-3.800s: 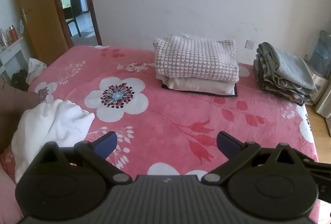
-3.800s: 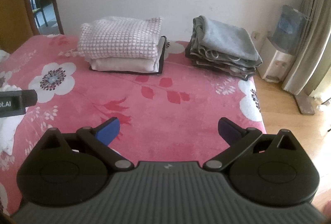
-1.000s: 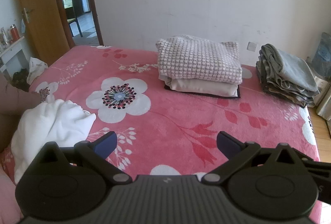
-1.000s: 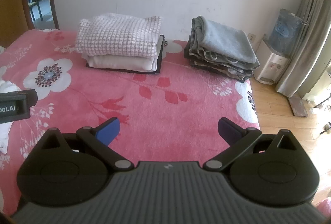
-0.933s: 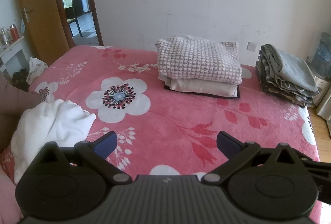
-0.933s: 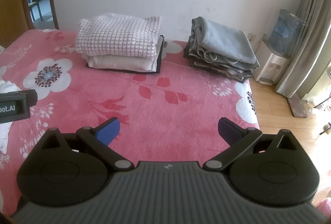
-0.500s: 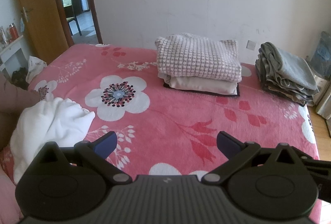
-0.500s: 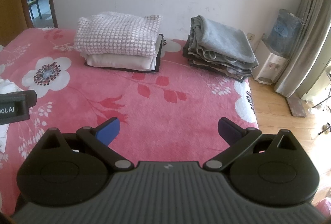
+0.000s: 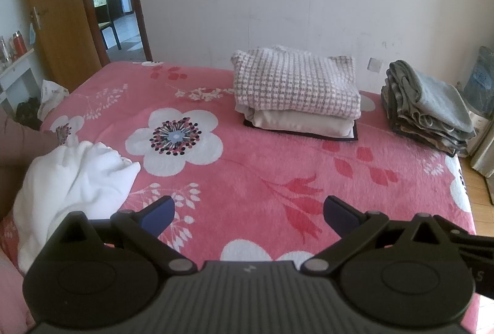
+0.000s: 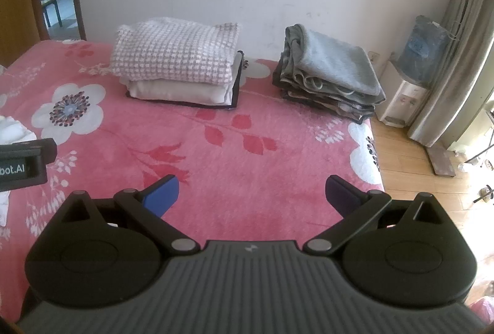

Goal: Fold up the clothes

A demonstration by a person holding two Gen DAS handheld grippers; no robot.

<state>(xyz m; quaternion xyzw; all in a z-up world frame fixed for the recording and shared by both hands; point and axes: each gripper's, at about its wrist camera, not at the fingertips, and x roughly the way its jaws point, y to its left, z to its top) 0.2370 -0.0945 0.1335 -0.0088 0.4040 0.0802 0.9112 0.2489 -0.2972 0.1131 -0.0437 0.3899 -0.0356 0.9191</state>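
White garment (image 9: 74, 179) crumpled at bed's near left; 2 folded stacks (image 9: 296, 93) (image 9: 429, 108) at far edge.

left gripper (image 9: 248, 212): black linkage arms, two round black hubs, grey ribbed body in the middle with a small light logo mark
left fingertips (image 9: 159, 214): blue pads; the left one reads brighter blue, the right one dark navy
left pivots: silver round screws, one where each arm meets the ribbed body
right gripper (image 10: 252, 194): same build, black hubs, grey ribbed centre, same logo mark
right fingertips (image 10: 163, 193): left pad bright blue, right pad dark purple-navy
marking: white lettering "bot.AI" on a black bar at the left edge of the right wrist view
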